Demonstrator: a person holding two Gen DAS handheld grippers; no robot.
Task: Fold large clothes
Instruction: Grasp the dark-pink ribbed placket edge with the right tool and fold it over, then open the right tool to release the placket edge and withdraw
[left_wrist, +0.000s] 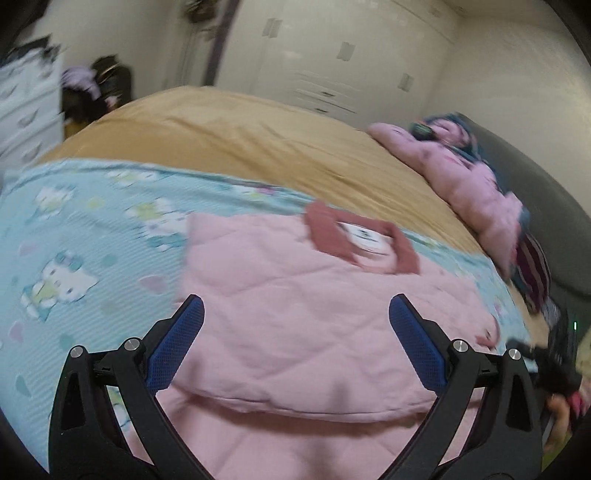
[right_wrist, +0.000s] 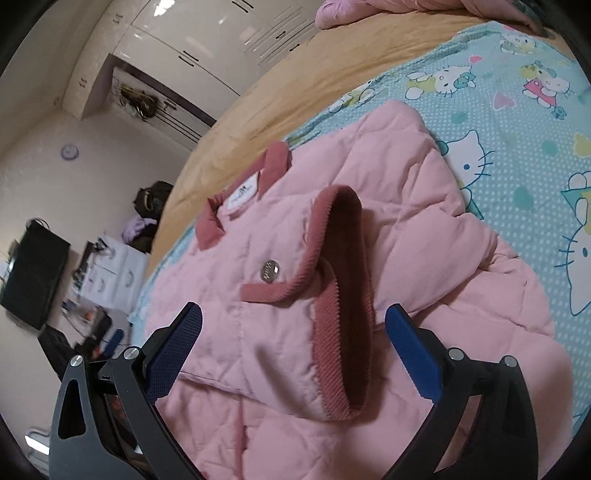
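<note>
Two claws hang over a pink quilted jacket spread on a bed, and both stand wide apart with nothing between their blue pads. From the left claw the jacket lies flat on a pale blue sheet printed with a white cartoon cat, its body folded into a broad panel that fills the frame from 6 o'clock up to the centre; the darker rose collar sits at about 1 o'clock from the claw, framing a white neck label too blurred to read there. From the right claw the same jacket fills the centre, with one sleeve folded across the chest so that its rose corduroy cuff lies open just ahead of the claw at 12 o'clock. A round metal snap button sits at 11 o'clock beside a rose-trimmed pocket flap; some mark is stamped on it, but it cannot be made out. The neck label further up at 11 o'clock carries a small dark logo and a line of print, too small to read. The cat figures on the sheet show clearly at 2 and 3 o'clock. A tan blanket covers the far part of the bed, and a second pink garment lies heaped at 2 o'clock in the left view. White wardrobe doors stand behind.
</note>
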